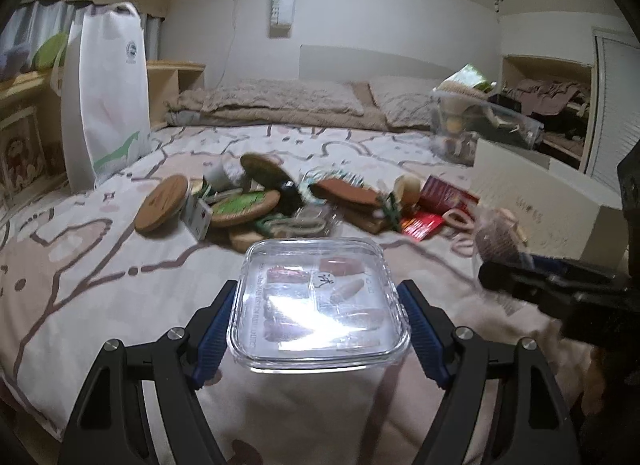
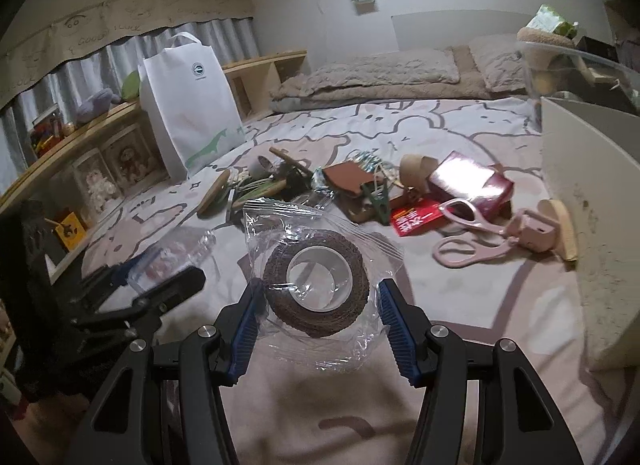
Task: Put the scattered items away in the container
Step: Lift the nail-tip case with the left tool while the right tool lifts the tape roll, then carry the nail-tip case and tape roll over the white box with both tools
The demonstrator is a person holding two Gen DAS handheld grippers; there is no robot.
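Your left claw (image 1: 320,329) grips a clear plastic box (image 1: 318,301); your right claw (image 2: 316,317) grips a bagged tape roll (image 2: 316,285). The white container (image 2: 592,225) stands right of both — nearer your right hand.

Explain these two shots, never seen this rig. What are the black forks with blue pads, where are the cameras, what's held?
There is no robot here: a person holds a two-finger gripper in each hand, with a fisheye camera on each looking along the jaws.

In the left wrist view, the left gripper is closed on a clear plastic box. The right gripper shows at the right edge.

In the right wrist view, the right gripper holds a roll of brown tape in a clear zip bag.

Below is a bed with scattered clutter: pink scissors, a green clip, a red box, and round wooden lids.
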